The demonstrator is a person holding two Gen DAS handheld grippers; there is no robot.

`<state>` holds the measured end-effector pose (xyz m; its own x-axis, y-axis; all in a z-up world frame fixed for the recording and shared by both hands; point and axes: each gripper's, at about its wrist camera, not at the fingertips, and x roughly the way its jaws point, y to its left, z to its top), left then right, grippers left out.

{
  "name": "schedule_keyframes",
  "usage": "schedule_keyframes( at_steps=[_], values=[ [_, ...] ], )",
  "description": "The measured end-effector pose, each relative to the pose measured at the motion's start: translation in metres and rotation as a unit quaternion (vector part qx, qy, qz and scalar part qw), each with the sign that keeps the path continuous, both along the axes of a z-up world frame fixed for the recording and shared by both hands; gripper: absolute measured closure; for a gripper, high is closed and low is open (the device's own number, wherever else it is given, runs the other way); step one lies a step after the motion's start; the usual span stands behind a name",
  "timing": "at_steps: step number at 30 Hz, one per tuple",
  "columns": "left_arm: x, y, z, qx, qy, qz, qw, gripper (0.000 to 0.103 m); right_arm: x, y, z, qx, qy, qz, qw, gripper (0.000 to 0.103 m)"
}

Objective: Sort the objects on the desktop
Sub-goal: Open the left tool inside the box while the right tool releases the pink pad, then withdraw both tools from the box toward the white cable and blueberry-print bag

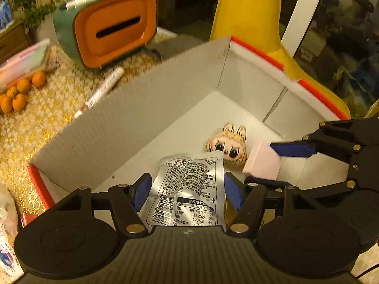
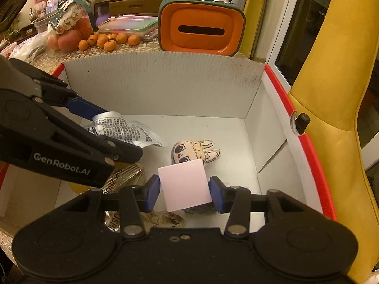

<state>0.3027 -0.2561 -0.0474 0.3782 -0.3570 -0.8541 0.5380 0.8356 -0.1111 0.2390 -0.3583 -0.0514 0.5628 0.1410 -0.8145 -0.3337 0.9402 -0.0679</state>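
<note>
My left gripper (image 1: 188, 191) is shut on a crumpled silver snack packet (image 1: 189, 184) and holds it above the floor of a white cardboard box with a red rim (image 1: 258, 52). My right gripper (image 2: 184, 193) is shut on a flat pink block (image 2: 183, 184), also inside the box (image 2: 279, 108). A small plush doll face (image 2: 194, 152) with rabbit ears lies on the box floor beyond both grippers. In the right wrist view the left gripper (image 2: 122, 133) comes in from the left with the packet (image 2: 123, 130). Other snack wrappers (image 2: 128, 177) lie beneath it.
Behind the box stands an orange and green tissue holder (image 2: 201, 30). Tangerines (image 2: 111, 41), apples (image 2: 68, 40) and a stack of folders (image 2: 132, 26) fill the table's far left. A marker pen (image 1: 104, 90) lies by the box wall. A yellow chair (image 2: 331, 94) is on the right.
</note>
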Motion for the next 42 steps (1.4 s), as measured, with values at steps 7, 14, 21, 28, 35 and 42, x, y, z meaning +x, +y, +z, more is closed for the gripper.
schedule_keyframes(
  at_steps=[7,14,21,28,35,42],
  values=[
    [0.004,-0.002,-0.003,0.000,0.019,-0.003,0.9998,0.036,0.001,-0.002,0.002,0.011,0.010,-0.001,1.000,0.046],
    [-0.004,0.006,0.007,-0.020,0.006,0.018,0.9996,0.036,-0.007,-0.003,0.006,0.007,0.003,0.001,1.000,0.037],
    [-0.024,0.010,0.029,-0.030,-0.020,0.012,0.9993,0.036,-0.018,-0.002,0.023,0.017,-0.011,0.002,1.000,0.037],
    [-0.052,0.017,0.055,-0.034,-0.048,0.002,0.9983,0.036,-0.035,0.002,0.044,0.019,-0.026,0.008,0.999,0.037],
    [-0.082,0.027,0.084,-0.036,-0.079,-0.003,0.9962,0.036,-0.061,0.007,0.068,0.029,-0.046,0.018,0.998,0.037],
    [-0.108,0.036,0.104,-0.041,-0.097,-0.002,0.9944,0.036,-0.082,0.012,0.088,0.033,-0.062,0.022,0.997,0.036]
  ],
)
